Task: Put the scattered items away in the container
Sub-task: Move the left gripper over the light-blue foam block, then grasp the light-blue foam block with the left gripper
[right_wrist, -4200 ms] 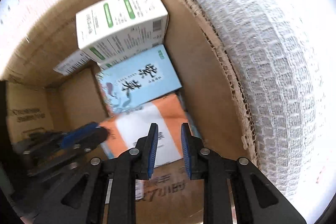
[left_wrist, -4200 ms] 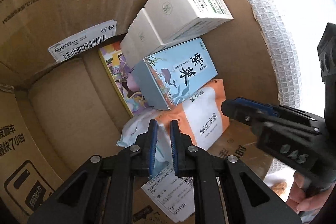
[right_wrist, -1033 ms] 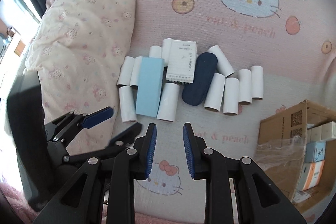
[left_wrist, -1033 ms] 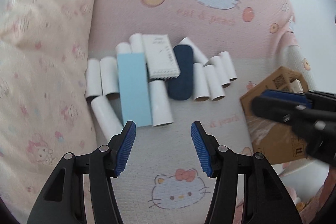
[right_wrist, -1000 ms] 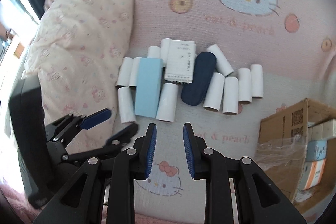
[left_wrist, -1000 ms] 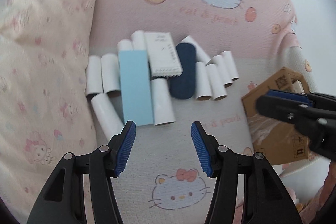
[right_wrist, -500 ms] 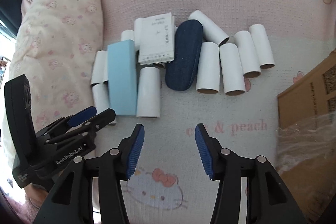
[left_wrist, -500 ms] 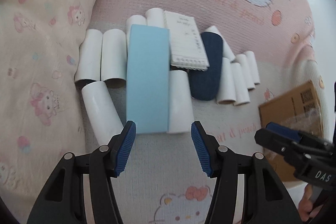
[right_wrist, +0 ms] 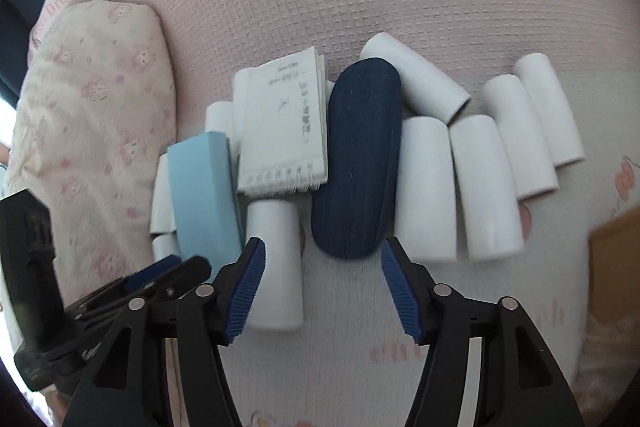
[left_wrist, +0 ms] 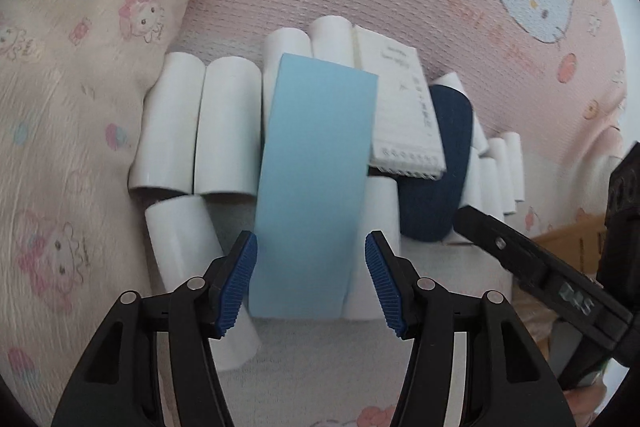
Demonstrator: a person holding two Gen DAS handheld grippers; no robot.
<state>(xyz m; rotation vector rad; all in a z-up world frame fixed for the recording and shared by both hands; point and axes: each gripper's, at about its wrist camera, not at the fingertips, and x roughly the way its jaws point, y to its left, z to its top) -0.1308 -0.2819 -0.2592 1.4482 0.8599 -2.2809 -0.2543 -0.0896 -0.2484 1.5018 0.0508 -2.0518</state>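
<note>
A light blue box (left_wrist: 316,167) lies on several white tubes (left_wrist: 228,127) on the pink blanket. My left gripper (left_wrist: 310,247) hovers at its near end, jaws opening slightly, with the box between them and untouched. Beside it lie a white notepad (right_wrist: 284,123) and a navy oval case (right_wrist: 360,155). My right gripper (right_wrist: 324,251) is at the case's near end, jaws opening, pads clear of it. More white tubes (right_wrist: 424,187) lie right of the case. The cardboard box (left_wrist: 568,247) shows only a corner at the right.
A cream printed pillow (left_wrist: 72,67) borders the pile on the left. The pink cartoon-cat blanket (right_wrist: 400,7) stretches beyond the pile. The right gripper's black finger (left_wrist: 520,259) reaches in at the lower right of the left wrist view.
Both grippers have left the cardboard box and come down close over the pile. The right jaws went from nearly shut to wide apart. The items have not moved.
</note>
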